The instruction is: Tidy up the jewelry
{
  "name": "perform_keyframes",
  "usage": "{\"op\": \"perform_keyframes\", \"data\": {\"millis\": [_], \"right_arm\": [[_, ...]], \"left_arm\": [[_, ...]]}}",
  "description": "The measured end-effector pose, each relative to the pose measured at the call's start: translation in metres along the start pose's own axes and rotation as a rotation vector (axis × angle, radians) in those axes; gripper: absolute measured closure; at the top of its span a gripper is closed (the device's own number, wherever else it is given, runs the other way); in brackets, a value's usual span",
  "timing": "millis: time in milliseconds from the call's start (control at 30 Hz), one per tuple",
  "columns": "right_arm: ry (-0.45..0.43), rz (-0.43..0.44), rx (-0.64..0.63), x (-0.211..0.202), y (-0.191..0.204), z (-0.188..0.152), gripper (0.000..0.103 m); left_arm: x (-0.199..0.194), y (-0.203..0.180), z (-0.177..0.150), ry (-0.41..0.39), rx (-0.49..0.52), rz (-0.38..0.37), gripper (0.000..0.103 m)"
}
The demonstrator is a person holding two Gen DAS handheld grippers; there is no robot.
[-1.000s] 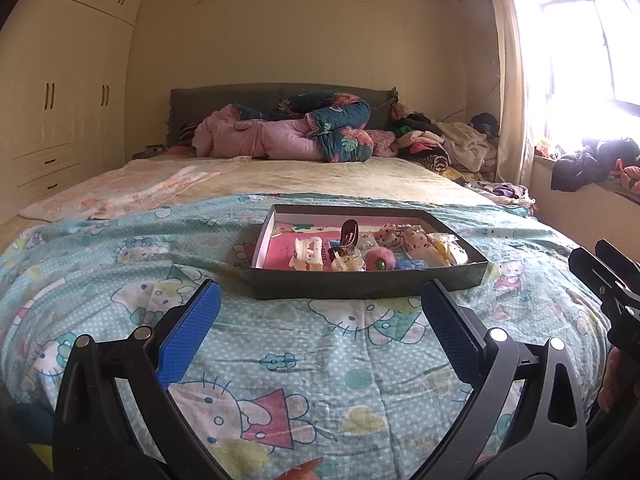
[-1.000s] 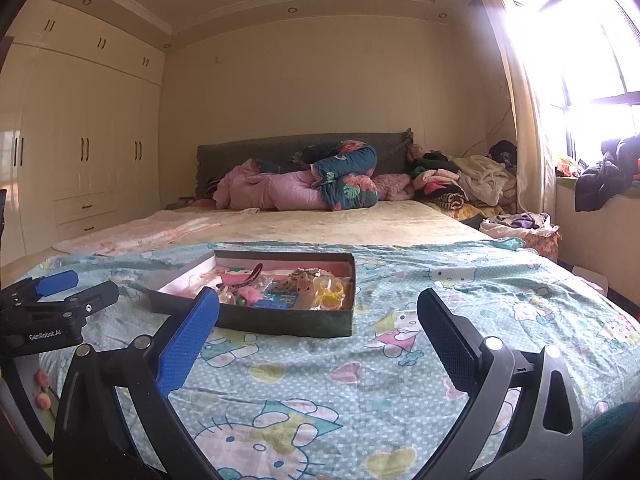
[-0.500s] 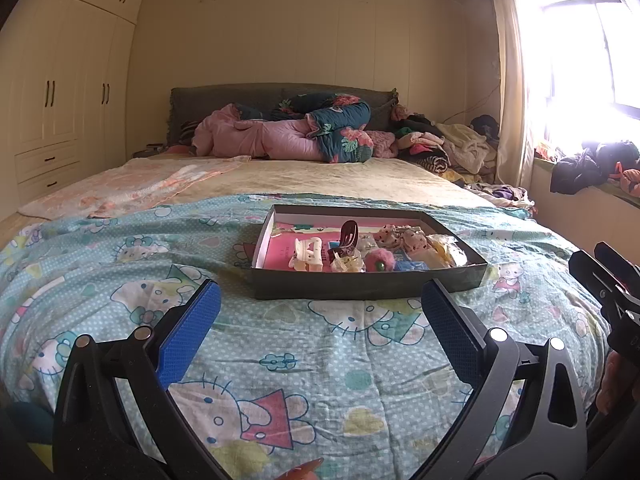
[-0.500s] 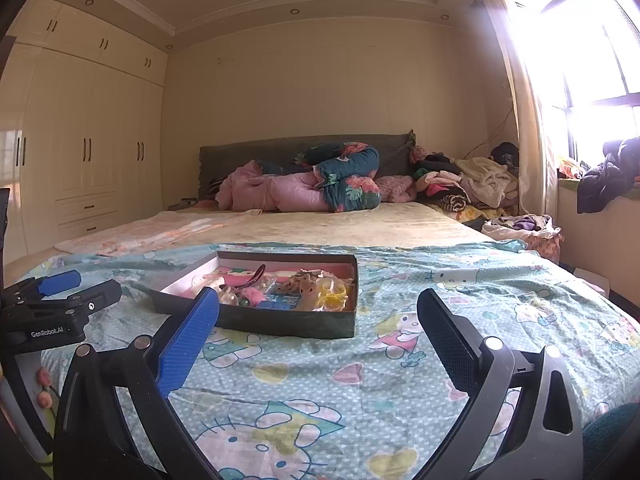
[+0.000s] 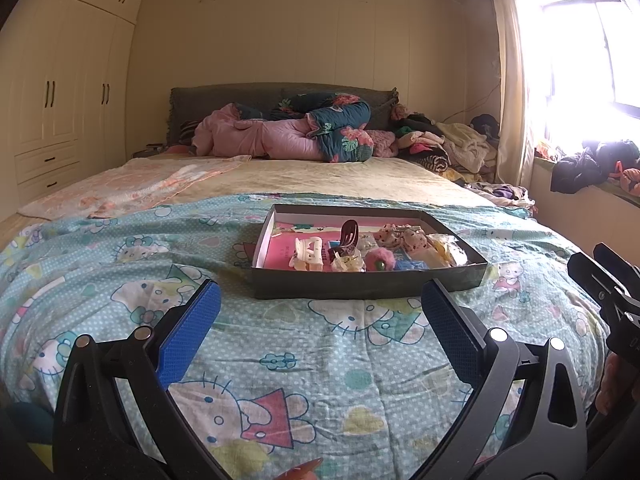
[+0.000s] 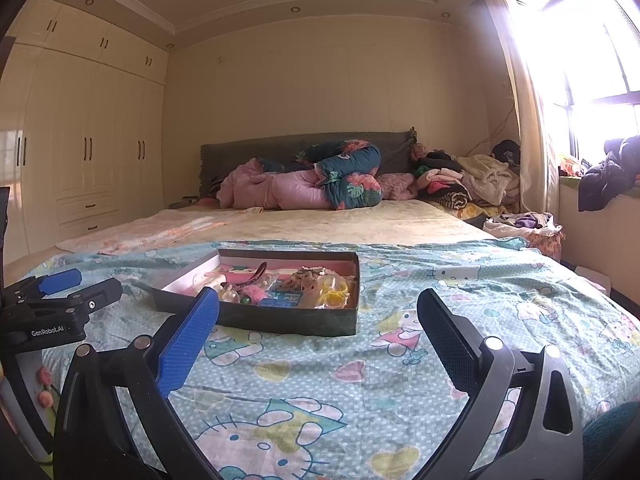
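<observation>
Grippers first: left gripper (image 5: pixel 320 312), black frame with blue textured pads, jaws spread wide, nothing between them, hovering over the bedspread. Right gripper (image 6: pixel 318 308), same build, also spread wide and empty. Each shows in the other's view (left one at the left edge of the right wrist view, right one at the right edge of the left wrist view). Under both: light blue cartoon-cat printed bedspread (image 5: pixel 312 364) covering the near part of the bed. Ahead of the fingertips, resting flat on that bedspread, shallow dark grey rectangular cardboard tray (image 5: pixel 360 285) with a pink lining. Inside it a loose pile of accessories: white plastic claw clip (image 5: pixel 307 253) at left, dark brown hair clip (image 5: pixel 347 235) standing up beside it, pink fuzzy pom-pom (image 5: pixel 378 261) near the front wall, yellow translucent ring-shaped pieces (image 6: pixel 336 289) at the right end. Neither gripper touches the tray. Farther back: pale yellow sheet (image 5: pixel 320 178), then rolled pink and floral quilts (image 5: pixel 288 136) against the dark grey headboard (image 5: pixel 224 98). Cream wardrobe (image 5: pixel 60 92) along the left wall; bright window (image 6: pixel 580 52) at right.
</observation>
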State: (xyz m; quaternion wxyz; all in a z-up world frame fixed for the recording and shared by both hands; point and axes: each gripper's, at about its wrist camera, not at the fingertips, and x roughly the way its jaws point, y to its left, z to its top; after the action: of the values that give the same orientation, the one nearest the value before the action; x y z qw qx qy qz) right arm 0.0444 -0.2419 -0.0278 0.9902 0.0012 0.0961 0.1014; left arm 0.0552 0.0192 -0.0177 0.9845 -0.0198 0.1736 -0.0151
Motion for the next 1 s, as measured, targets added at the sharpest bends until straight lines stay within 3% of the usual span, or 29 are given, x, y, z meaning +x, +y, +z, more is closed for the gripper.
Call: {"op": "perform_keyframes", "data": {"millis": [1000], "right_arm": [[-0.002,-0.001,0.000,-0.0010,0.0000,0.0003,0.006]], "left_arm": [[-0.0017,0.0000,0.0001,-0.005,-0.003,-0.004,0.011]]}}
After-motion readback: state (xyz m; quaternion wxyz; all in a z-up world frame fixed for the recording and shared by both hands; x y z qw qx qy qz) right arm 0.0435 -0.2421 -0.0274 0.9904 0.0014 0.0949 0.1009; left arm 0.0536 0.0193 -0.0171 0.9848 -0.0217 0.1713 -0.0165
